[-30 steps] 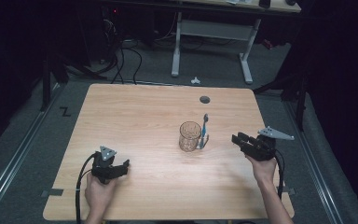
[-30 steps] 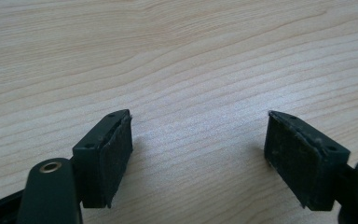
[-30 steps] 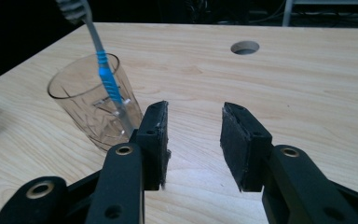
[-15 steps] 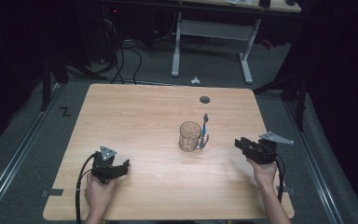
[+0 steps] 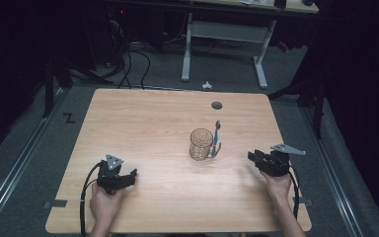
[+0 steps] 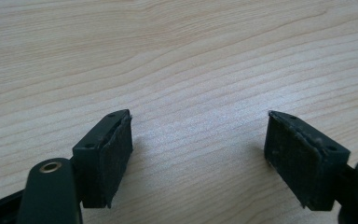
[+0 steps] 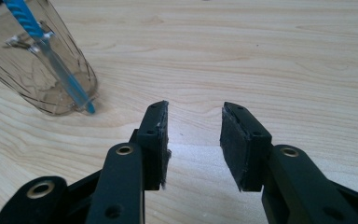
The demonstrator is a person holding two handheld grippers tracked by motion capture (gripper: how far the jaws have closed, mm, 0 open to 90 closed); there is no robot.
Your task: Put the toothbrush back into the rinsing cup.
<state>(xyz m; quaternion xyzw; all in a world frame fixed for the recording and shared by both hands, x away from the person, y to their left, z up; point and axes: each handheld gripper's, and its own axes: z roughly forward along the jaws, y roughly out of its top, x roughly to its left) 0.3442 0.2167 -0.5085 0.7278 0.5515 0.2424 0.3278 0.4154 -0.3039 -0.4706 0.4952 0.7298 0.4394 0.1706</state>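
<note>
Two tools rest low over the counter [image 5: 148, 118], one at each near corner area. Glass [image 5: 201, 144] stands upright near the counter's middle, slightly right of centre; a toothbrush [image 5: 216, 139] with blue handle leans against its right side, bristle end up. Right tool [image 5: 254, 157] sits to the right of the glass and a little nearer, well apart from it, jaws parted with bare wood between them. In the right gripper view the glass [image 7: 37, 60] lies far left of the jaws. Left tool [image 5: 131, 175] sits at near left, well apart from the glass, jaws spread wide, holding nothing.
</note>
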